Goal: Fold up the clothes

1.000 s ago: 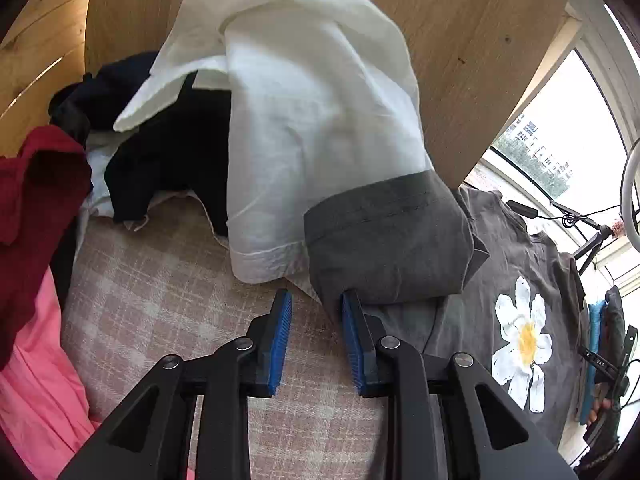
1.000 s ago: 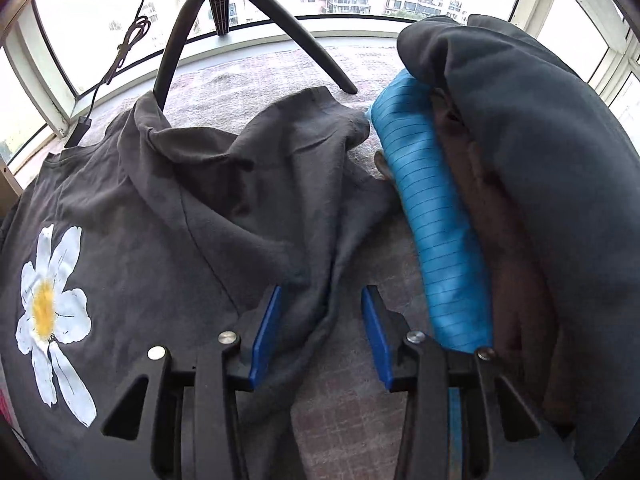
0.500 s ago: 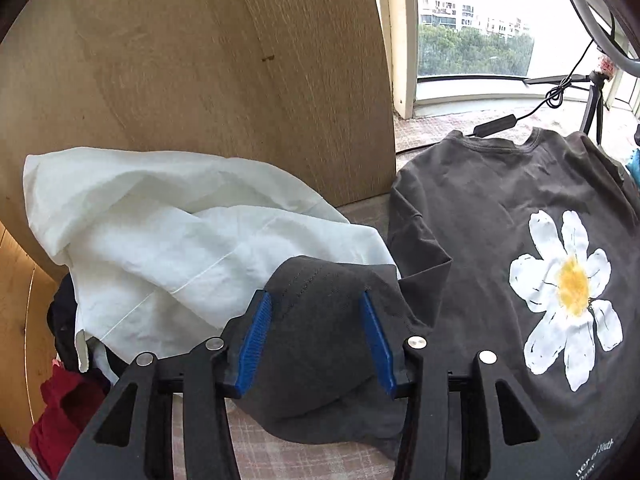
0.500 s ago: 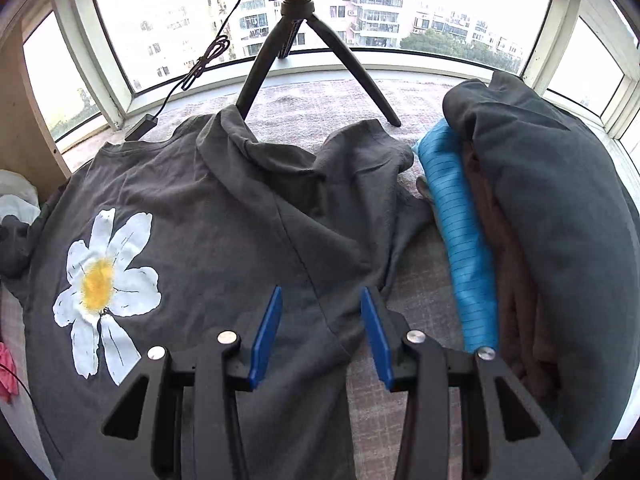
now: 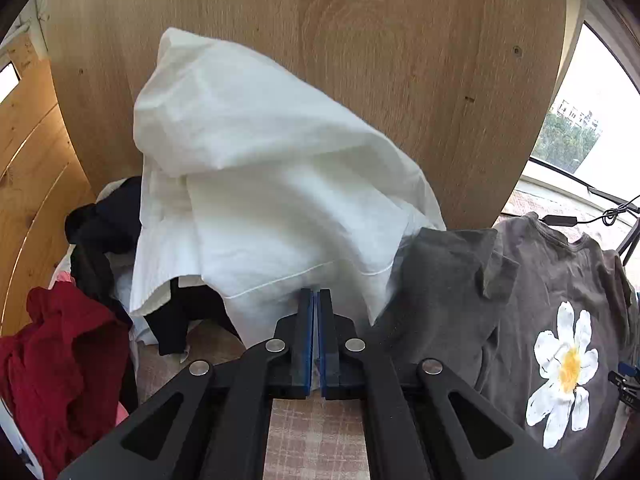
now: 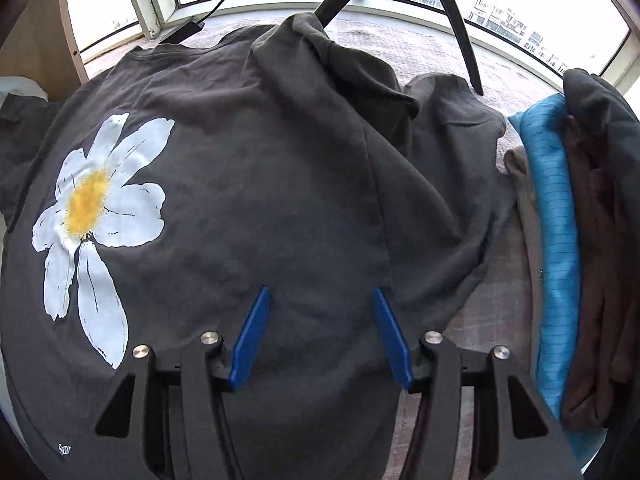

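Observation:
A dark grey T-shirt (image 6: 248,184) with a white daisy print (image 6: 96,200) lies spread on the checked surface. Its right side is folded and rumpled toward the collar. My right gripper (image 6: 320,296) hovers over the shirt's lower middle. Its jaws are opening, and the fabric lies below the pads, not pinched. In the left wrist view the same shirt (image 5: 532,280) lies at the right, with its sleeve (image 5: 440,280) flat beside my left gripper (image 5: 316,300). That gripper is shut, and I see nothing between its pads.
A white garment (image 5: 260,168) drapes over dark clothes against a wooden panel (image 5: 360,40), with a red garment (image 5: 60,360) at the left. A stack with a blue piece (image 6: 560,240) and a dark jacket (image 6: 600,112) sits right of the shirt. Tripod legs (image 6: 456,20) stand by the window.
The left jaws, earlier open around the grey sleeve, have closed, and the sleeve now lies to their right. The right jaws have widened, and that gripper has come closer over the shirt's body.

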The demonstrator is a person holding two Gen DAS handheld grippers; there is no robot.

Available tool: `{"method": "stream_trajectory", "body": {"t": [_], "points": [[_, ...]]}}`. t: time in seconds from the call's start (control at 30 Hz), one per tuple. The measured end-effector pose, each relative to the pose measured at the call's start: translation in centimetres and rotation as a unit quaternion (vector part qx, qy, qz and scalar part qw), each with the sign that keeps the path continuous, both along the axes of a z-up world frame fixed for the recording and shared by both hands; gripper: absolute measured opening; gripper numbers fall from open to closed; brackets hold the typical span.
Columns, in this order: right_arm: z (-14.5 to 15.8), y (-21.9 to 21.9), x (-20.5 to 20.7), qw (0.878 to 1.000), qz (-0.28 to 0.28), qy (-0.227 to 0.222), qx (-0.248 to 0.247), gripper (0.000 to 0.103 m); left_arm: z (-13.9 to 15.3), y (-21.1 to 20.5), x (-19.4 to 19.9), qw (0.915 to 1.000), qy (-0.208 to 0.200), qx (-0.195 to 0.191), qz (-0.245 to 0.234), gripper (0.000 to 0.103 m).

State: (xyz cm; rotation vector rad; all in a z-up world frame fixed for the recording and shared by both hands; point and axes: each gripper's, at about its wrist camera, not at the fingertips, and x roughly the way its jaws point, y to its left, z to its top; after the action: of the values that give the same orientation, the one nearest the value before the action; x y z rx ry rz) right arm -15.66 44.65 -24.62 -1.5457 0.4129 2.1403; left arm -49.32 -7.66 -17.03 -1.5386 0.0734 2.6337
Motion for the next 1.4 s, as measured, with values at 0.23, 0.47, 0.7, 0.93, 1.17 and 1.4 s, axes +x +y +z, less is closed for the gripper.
{"method": "stream_trajectory", "body": {"t": [0.23, 0.47, 0.7, 0.93, 1.17, 1.4], "points": [[0.0, 0.1, -0.1, 1.000, 0.007, -0.009, 0.009, 0.058, 2.2, -1.0, 4.1, 0.9995, 0.014, 0.017, -0.022, 0.009], [5.0, -0.4, 3.2, 0.997, -0.006, 0.069, -0.026, 0.058, 5.4, -4.2, 15.7, 0.9980, 0.001, 0.021, -0.059, 0.022], [10.9, -2.4, 13.0, 0.990, -0.004, 0.135, -0.049, 0.058, 4.1, -11.0, 30.7, 0.9959, -0.072, 0.055, -0.011, 0.022], [7.9, -7.8, 23.9, 0.989, -0.032, 0.104, -0.098, 0.044, -2.0, -8.3, 41.7, 0.9796, -0.160, 0.112, -0.048, 0.022], [3.5, -12.1, 29.9, 0.985, -0.078, 0.086, -0.130, 0.017, -4.8, -1.9, 44.4, 0.9681, -0.161, 0.103, -0.162, 0.022], [0.9, -14.3, 30.7, 0.992, -0.069, 0.029, -0.104, 0.017, -8.1, -1.2, 43.8, 0.9622, -0.180, 0.103, -0.177, 0.022]]}}
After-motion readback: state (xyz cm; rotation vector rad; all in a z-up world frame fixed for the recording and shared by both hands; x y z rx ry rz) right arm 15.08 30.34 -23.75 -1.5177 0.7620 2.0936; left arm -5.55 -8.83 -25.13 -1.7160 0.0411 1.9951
